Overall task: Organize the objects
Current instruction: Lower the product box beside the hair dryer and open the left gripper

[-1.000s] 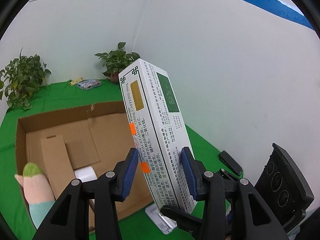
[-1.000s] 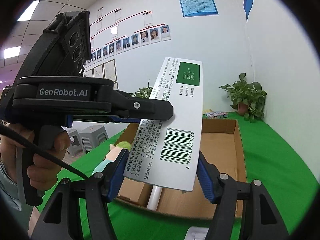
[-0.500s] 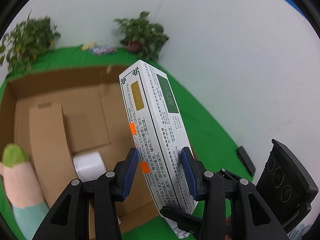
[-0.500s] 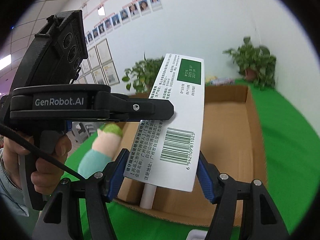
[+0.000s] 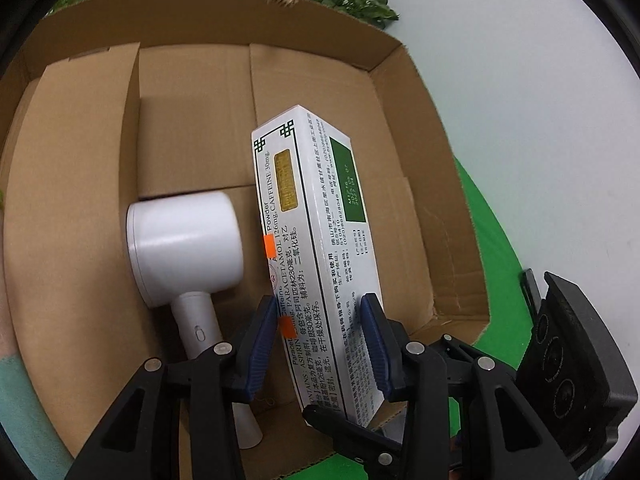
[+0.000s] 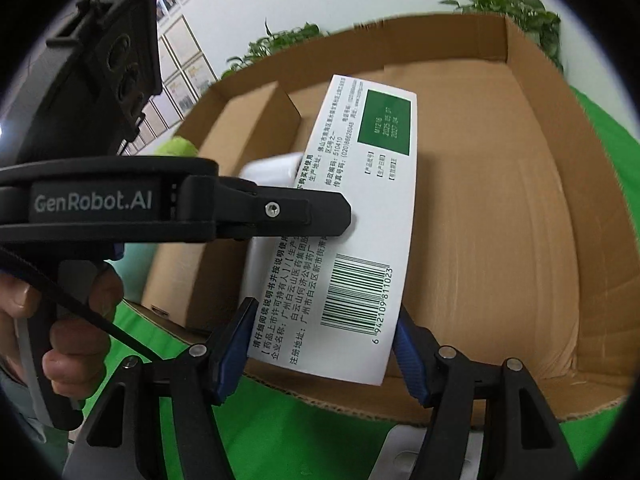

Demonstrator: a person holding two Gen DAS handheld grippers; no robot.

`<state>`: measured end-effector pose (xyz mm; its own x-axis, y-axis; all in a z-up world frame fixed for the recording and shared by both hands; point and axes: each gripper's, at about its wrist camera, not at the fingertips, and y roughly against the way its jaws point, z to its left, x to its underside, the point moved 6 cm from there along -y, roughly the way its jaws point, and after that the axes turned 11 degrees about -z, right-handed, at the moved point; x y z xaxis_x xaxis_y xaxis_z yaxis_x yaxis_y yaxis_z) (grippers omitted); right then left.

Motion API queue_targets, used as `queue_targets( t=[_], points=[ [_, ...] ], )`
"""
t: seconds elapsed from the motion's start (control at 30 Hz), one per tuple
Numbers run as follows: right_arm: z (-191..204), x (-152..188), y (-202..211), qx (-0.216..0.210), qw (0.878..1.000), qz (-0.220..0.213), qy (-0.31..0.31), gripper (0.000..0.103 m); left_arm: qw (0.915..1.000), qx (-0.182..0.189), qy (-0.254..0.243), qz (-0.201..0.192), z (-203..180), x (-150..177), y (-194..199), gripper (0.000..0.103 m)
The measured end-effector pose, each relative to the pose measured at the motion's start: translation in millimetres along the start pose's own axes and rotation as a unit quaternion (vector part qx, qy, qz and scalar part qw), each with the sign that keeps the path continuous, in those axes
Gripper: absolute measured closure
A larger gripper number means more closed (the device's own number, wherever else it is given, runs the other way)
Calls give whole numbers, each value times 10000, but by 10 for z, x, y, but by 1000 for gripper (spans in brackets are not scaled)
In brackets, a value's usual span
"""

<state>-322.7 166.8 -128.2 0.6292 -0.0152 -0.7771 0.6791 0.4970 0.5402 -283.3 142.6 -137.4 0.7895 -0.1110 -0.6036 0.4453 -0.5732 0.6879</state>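
Both tools pinch one white medicine box (image 5: pixel 316 248): the left tool (image 5: pixel 320 344) grips its narrow sides, the right tool (image 6: pixel 320 344) its wide faces. It hangs tilted over the open carton (image 5: pixel 404 128), beside a white hairdryer (image 5: pixel 184 248) lying inside.

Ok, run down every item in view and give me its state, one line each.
Medicine box: held above the carton, tilted, gripped by both grippers.
Left gripper: shut on the medicine box.
Right gripper: shut on the medicine box.
Cardboard carton: open, flaps down inside.
White hair dryer: lying in the carton.
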Motion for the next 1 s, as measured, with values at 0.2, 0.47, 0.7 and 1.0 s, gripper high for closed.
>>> queue_targets(
  t=[0.2,0.47,0.7,1.0],
  points=[
    [17,48,-69,205,9992,283,174,40,9998,-117,134,70,16,29,3,62],
    [42,122,-110,485,9965,614,307,41,9993,-116,271,-240,172,108,461,64],
    [55,165,-93,697,9942,766,296,38,9975,-384,85,-585,234,190,881,62],
    [144,35,184,610,9944,134,849,16,9848,-888,-101,-1490,339,279,1382,41]
  ],
)
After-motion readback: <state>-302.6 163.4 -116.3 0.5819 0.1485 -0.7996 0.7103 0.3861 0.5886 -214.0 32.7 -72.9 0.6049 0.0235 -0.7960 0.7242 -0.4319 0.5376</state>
